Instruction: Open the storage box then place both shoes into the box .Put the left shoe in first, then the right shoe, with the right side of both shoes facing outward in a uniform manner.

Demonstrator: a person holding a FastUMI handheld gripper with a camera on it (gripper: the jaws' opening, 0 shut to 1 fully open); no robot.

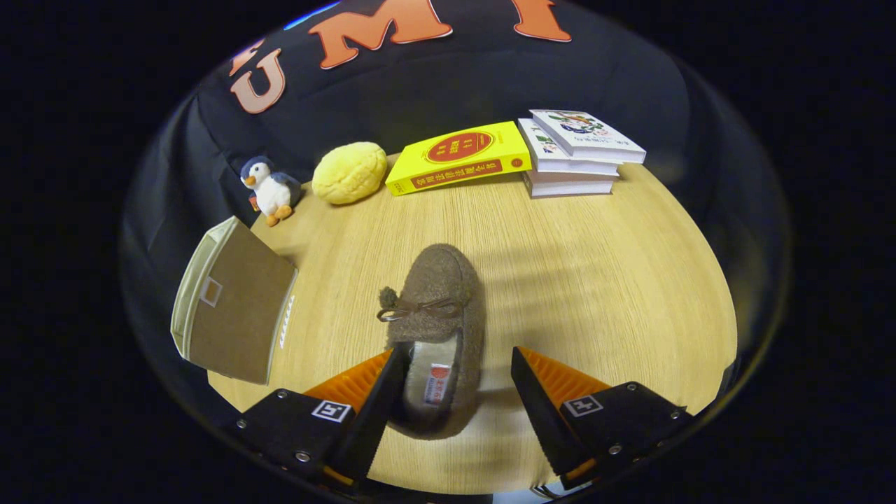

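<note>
A brown fuzzy slipper with a small bow lies on the wooden table, toe pointing away from me. Its heel and lined opening sit between my fingers. My gripper is open around the heel. The left fingertip is at the left rim of the opening, touching or overlapping it. A strip of table separates the right fingertip from the shoe's right side. The storage box, brown with a beige edge, stands to the left of the slipper near the table's edge; I cannot tell whether it is open.
At the back of the table sit a plush penguin, a yellow bun-shaped toy, a yellow book and a stack of white books. Bare wood stretches to the right of the slipper.
</note>
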